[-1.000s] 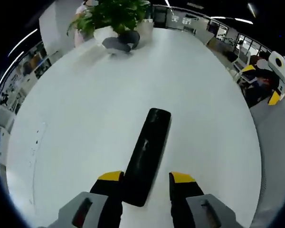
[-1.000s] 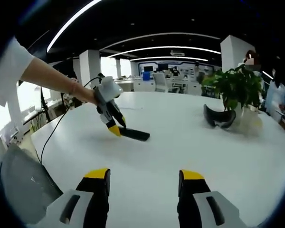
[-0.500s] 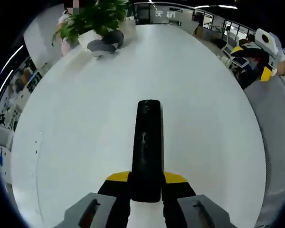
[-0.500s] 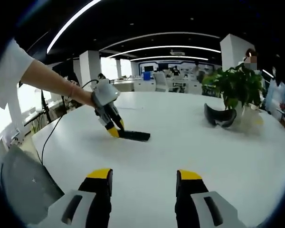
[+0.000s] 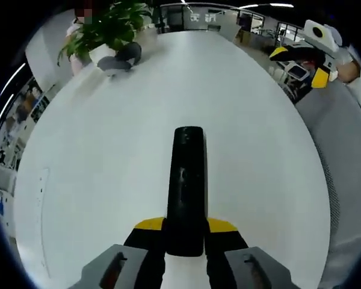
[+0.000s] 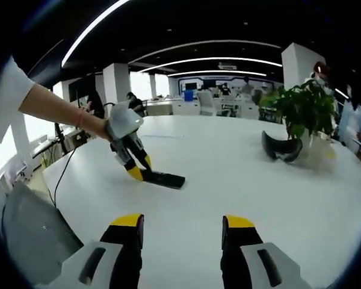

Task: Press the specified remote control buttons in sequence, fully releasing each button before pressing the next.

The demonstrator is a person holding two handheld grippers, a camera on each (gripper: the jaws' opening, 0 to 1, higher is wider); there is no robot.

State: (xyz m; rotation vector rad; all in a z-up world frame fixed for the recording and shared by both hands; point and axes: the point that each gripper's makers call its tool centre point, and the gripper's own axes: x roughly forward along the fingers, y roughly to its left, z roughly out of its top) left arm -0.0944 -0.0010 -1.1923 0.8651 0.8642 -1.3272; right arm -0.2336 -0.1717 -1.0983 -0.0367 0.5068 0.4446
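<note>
— Yellow tips on the left tool (image 5: 185, 225), are they closed on anything?
— Yes. In the left gripper view both jaws press the near end of the black remote (image 5: 185, 192), one on each side. The remote runs straight away from the tool, lying flat on the white desk (image 5: 102, 180).
— Can you read its buttons?
— No, its top looks plain glossy black; too blurred to tell.
— And from the other side?
— The right gripper view shows the left tool (image 6: 136, 173) tilted down with its tips at one end of the remote (image 6: 163, 179), which rests on the desk (image 6: 259, 186). A hand (image 6: 98, 127) holds that tool.
— What about the right tool (image 6: 182, 224)?
— Its jaws stand wide apart with nothing between them, hovering over the desk, well apart from the remote. In the left gripper view the right tool (image 5: 320, 75) sits at the upper right, beyond the desk edge.
— Anything else on the desk?
— A plant (image 6: 302, 108) in a white pot at the far side, with a dark headset (image 6: 281, 147) just beside it. The left gripper view has the plant (image 5: 105, 30) and headset (image 5: 121, 57) at the upper left, well apart from the remote.
</note>
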